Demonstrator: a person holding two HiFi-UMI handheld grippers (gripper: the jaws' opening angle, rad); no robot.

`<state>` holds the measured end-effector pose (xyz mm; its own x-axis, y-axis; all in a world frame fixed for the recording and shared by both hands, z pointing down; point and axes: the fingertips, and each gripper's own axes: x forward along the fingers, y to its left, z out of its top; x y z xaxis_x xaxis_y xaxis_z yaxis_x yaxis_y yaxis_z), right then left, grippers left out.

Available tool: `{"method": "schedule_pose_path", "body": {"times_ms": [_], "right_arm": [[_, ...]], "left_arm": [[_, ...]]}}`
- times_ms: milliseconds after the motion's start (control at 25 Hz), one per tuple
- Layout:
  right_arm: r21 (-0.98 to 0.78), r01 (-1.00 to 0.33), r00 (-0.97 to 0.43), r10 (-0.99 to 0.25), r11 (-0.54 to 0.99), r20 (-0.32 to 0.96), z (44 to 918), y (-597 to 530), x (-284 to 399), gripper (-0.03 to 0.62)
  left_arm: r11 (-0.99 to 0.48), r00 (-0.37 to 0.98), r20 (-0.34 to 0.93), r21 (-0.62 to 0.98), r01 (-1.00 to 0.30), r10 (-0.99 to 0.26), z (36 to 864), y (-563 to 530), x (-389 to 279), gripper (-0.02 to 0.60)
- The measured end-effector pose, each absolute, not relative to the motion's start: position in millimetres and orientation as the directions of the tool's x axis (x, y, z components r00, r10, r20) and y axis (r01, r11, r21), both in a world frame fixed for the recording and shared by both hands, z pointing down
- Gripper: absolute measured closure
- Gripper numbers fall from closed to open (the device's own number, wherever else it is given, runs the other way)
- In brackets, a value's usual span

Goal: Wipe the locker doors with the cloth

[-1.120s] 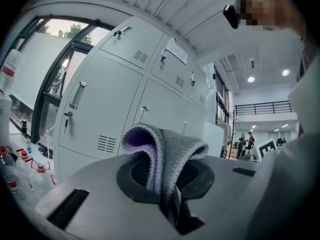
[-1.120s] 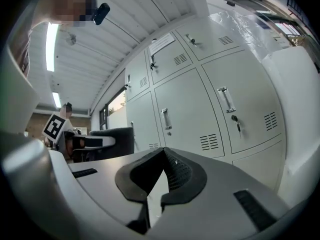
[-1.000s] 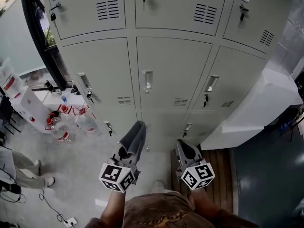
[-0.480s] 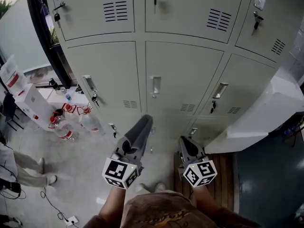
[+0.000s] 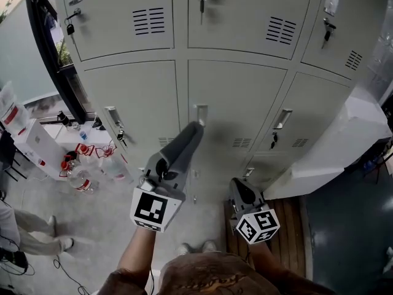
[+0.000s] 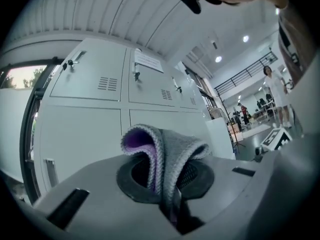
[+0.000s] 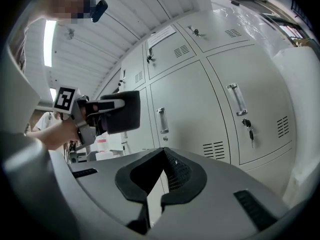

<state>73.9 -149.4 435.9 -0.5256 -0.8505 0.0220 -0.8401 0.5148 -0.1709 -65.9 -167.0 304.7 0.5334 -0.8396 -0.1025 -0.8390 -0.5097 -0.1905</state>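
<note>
The grey locker doors point(image 5: 236, 100) fill the wall ahead, each with a handle and a vent. My left gripper point(image 5: 195, 129) is raised toward the middle door, its tip just below that door's handle point(image 5: 200, 112). It is shut on a folded grey cloth point(image 6: 176, 151) with a purple inner side, which sticks out past the jaws. The right gripper view shows the left gripper point(image 7: 120, 111) short of the door. My right gripper point(image 5: 237, 188) hangs lower and further back, shut with nothing in it, and its camera faces the lower middle door point(image 7: 192, 109).
Water bottles with red caps point(image 5: 78, 177) and a white box point(image 5: 34, 141) stand on the floor at the left, near a person's legs point(image 5: 34, 229). A wooden platform point(image 5: 288, 235) lies at the right under a large white wrapped object point(image 5: 334, 143). Keys hang in several locks.
My left gripper has risen and reached forward with the cloth, from near the bottom row up to the middle door's handle. The right gripper has hardly moved.
</note>
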Motion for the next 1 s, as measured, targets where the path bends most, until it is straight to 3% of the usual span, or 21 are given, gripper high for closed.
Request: {"method": "schedule_pose_path", "body": {"times_ms": [560, 1000], "right_arm": [[-0.177, -0.854, -0.498, -0.867, 0.489, 0.007, 431, -150, 73, 0.597], [-0.176, -0.854, -0.499, -0.866, 0.49, 0.009, 430, -159, 71, 0.597]], "left_arm": [[-0.375, 0.541, -0.279, -0.475, -0.796, -0.793, 173, -208, -66, 0.545], [-0.256, 0.558, -0.248, -0.694, -0.673, -0.792, 156, -244, -44, 0.543]]}}
